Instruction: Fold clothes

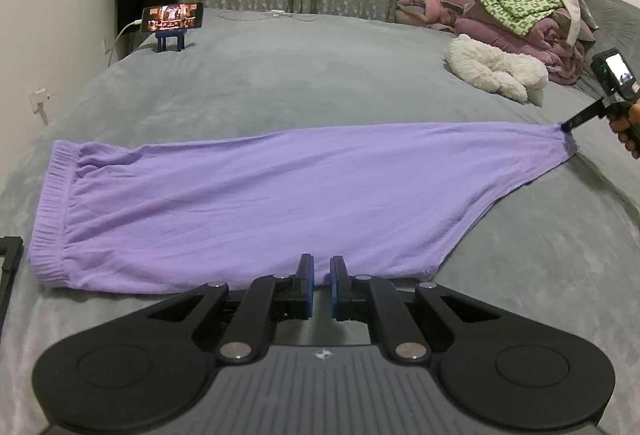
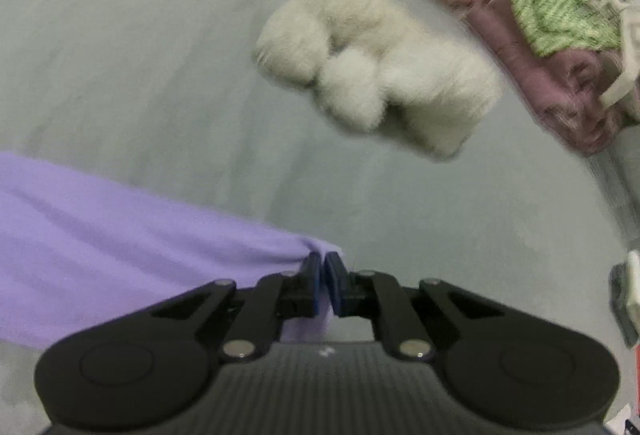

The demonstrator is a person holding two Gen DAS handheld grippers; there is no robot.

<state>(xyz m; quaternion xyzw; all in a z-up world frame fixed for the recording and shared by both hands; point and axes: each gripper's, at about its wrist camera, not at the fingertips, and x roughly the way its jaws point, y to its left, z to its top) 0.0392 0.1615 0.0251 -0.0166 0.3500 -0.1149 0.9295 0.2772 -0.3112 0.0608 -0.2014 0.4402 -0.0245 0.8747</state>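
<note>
A pair of purple trousers point(image 1: 260, 195) lies flat across the grey bed cover point(image 1: 280, 75), with the elastic waistband point(image 1: 52, 211) at the left and the leg end at the right. My left gripper point(image 1: 322, 267) sits at the garment's near edge, its blue-padded jaws shut with a strip of the purple cloth between them. My right gripper point(image 1: 566, 126), held by a hand point(image 1: 630, 131), pinches the far right tip of the leg. In the blurred right wrist view the purple trousers point(image 2: 120, 235) bunch into the right gripper point(image 2: 323, 267), which is shut on that tip.
A white fluffy garment point(image 1: 496, 73) lies beyond the leg end, seen close as a white fluffy garment point(image 2: 380, 67). Behind it is a pile of pink, green and black clothes point(image 1: 512, 7). A phone on a blue stand point(image 1: 173, 17) is at the far left. Curtains hang behind the bed.
</note>
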